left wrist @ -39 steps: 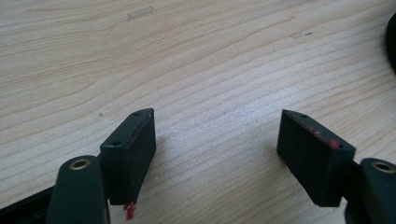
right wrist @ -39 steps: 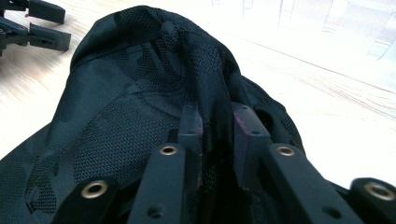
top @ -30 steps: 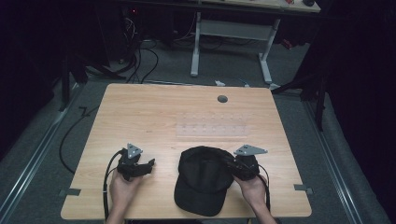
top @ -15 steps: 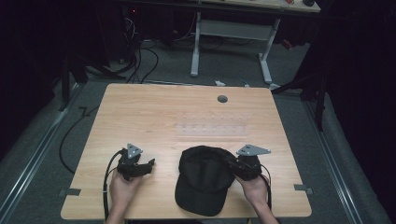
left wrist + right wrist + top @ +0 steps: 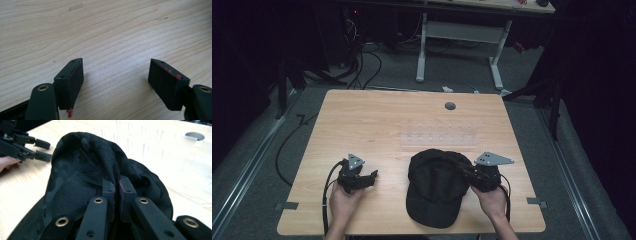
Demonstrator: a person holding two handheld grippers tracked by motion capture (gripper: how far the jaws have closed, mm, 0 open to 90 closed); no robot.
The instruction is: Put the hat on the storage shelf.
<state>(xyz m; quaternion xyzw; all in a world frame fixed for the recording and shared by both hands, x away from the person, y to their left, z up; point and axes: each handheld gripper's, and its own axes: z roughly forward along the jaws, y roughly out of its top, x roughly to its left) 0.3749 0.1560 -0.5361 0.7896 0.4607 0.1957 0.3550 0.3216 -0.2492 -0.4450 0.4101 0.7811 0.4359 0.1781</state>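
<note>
1. Slightly shifted since a second ago, the black cap sits a touch further toward the right gripper, its crown bunched up higher on that side.
2. It lies on the near half of the wooden table, at about 5 o'clock from the table's middle, brim pointing toward the person.
3. At the cap's 3 o'clock edge, the right gripper has its jaws pinched nearly together on a ridge of the mesh crown fabric.
4. Over at the cap's 9 o'clock, well apart from it, the left gripper rests in the left hand with its jaws spread wide over bare wood, holding nothing.
5. Beyond the cap, at 12 o'clock, a clear plastic rack lies flat, and farther on is a round grommet hole.
</note>
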